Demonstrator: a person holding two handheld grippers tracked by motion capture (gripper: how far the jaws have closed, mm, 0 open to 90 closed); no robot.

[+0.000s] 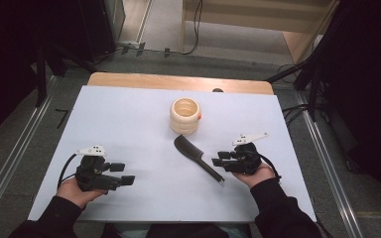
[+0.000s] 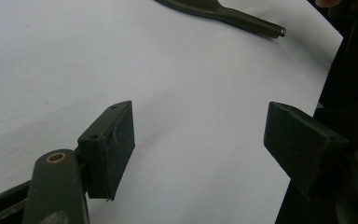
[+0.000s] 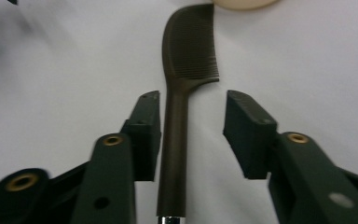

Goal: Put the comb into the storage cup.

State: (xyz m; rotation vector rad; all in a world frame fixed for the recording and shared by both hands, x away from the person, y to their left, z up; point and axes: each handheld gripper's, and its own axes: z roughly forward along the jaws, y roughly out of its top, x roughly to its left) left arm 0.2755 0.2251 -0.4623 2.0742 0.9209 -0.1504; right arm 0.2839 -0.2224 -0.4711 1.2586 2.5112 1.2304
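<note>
Black jaws of the right gripper [image 3: 191, 135] stand apart on either side of the dark comb [image 3: 182, 93], its handle lying on the white table [image 3: 307, 60] between them; whether the left-hand pad touches the handle is hard to tell. Its teeth point toward a cream ridged cup [image 1: 184, 115] just beyond, cut off at the top of the right gripper view. Across the table, the left gripper [image 2: 200, 144] is spread wide, holding nothing, over bare surface, with the comb's handle end well ahead. Both hands rest near the table's near edge.
</note>
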